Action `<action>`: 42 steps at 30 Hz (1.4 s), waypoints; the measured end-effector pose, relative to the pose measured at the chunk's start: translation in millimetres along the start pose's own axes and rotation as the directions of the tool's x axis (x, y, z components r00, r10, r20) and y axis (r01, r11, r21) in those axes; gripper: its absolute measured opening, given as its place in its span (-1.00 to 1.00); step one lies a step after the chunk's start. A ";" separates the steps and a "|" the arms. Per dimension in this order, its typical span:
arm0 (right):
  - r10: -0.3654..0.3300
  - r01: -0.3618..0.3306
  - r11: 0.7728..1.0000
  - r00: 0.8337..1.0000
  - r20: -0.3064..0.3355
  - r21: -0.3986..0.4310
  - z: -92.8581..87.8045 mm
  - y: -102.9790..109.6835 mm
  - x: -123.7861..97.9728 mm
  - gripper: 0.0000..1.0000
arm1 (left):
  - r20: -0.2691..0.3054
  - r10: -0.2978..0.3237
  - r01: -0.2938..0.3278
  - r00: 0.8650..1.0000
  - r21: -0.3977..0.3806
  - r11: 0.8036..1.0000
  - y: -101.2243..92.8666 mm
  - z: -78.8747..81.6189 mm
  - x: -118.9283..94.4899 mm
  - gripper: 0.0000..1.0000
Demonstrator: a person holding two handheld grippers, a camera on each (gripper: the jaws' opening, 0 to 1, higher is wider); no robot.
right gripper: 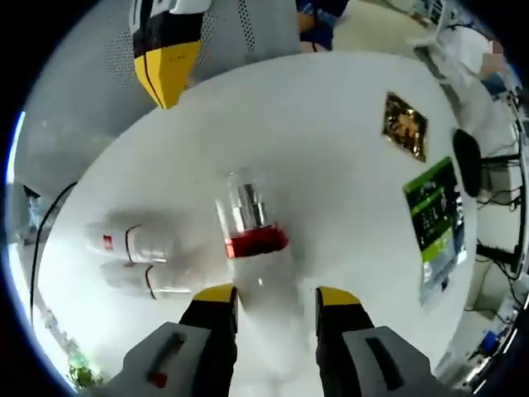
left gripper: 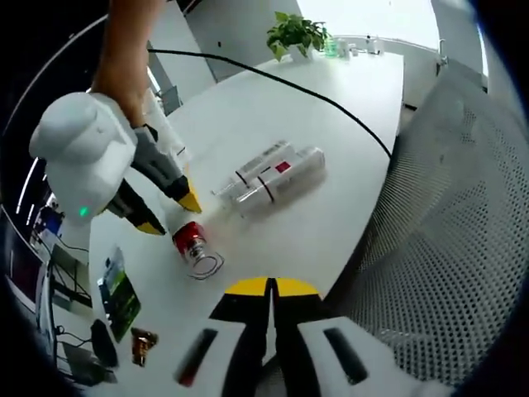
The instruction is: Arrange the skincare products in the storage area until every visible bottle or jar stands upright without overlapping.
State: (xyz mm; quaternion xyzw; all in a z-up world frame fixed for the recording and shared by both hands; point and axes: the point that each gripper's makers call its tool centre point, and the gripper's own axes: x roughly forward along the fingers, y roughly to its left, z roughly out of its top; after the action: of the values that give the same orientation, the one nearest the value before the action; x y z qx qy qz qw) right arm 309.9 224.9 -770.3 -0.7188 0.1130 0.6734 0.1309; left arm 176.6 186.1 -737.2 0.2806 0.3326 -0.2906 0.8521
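Note:
A small bottle [left gripper: 192, 242] with a red band and a clear cap lies on its side on the white table [left gripper: 331, 107]. In the right gripper view this bottle [right gripper: 250, 222] lies just ahead of my right gripper [right gripper: 277, 295], which is open with a yellow tip on each side of the bottle's pale lower end. From the left gripper view, the right gripper [left gripper: 171, 214] is open right beside the bottle. Two white tubes [left gripper: 273, 175] lie side by side further along the table, and appear as the tubes [right gripper: 136, 260] left of the bottle. My left gripper [left gripper: 272, 287] is shut and holds nothing; its yellow tip [right gripper: 168, 70] hovers above the table.
A green card [left gripper: 116, 289], a gold foil packet [left gripper: 142, 343] and a black mouse [left gripper: 103, 341] lie near the table end. A black cable [left gripper: 289, 78] crosses the table. A potted plant [left gripper: 293, 33] stands at the far end. A mesh chair back [left gripper: 446, 207] borders the table edge.

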 end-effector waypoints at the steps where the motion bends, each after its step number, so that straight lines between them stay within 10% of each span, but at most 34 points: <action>1: 0.009 -0.009 1.000 1.000 0.012 0.009 2.1 -0.8 3.3 -0.37 | -0.001 0.001 -0.001 1.000 0.000 1.000 0.2 -0.1 -0.1 -0.99; 13: 0.049 -0.048 0.998 0.998 0.047 -0.029 8.2 -1.2 10.7 -0.48 | 0.015 0.002 -0.002 1.000 0.004 1.000 1.2 2.7 -0.5 -0.99; 16: 0.048 -0.059 0.988 0.996 0.080 0.143 7.8 -4.9 10.2 -0.51 | 0.009 0.001 -0.001 1.000 0.003 1.000 1.2 1.6 0.0 -0.99; 24: -0.016 -0.005 0.975 0.995 0.094 0.223 -1.0 -8.0 -4.0 -0.53 | 0.005 -0.004 0.004 1.000 0.007 1.000 0.1 0.5 0.5 -0.99; 32: -0.152 0.105 0.922 0.983 0.100 0.373 -6.5 -12.1 -35.4 -0.53 | -0.006 -0.018 0.018 1.000 0.015 1.000 -3.7 -0.6 1.0 -0.99; 42: -0.283 0.161 0.803 0.950 0.130 0.573 1.5 4.2 -59.8 -0.57 | -0.016 -0.040 0.041 0.999 0.024 0.999 -9.3 -1.8 1.4 -0.98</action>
State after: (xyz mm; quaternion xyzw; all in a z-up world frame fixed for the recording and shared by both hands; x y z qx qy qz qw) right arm 302.9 220.6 -710.8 -0.5828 0.2042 0.6628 0.4235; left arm 170.4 180.6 -742.0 0.2862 0.3412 -0.3097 0.8401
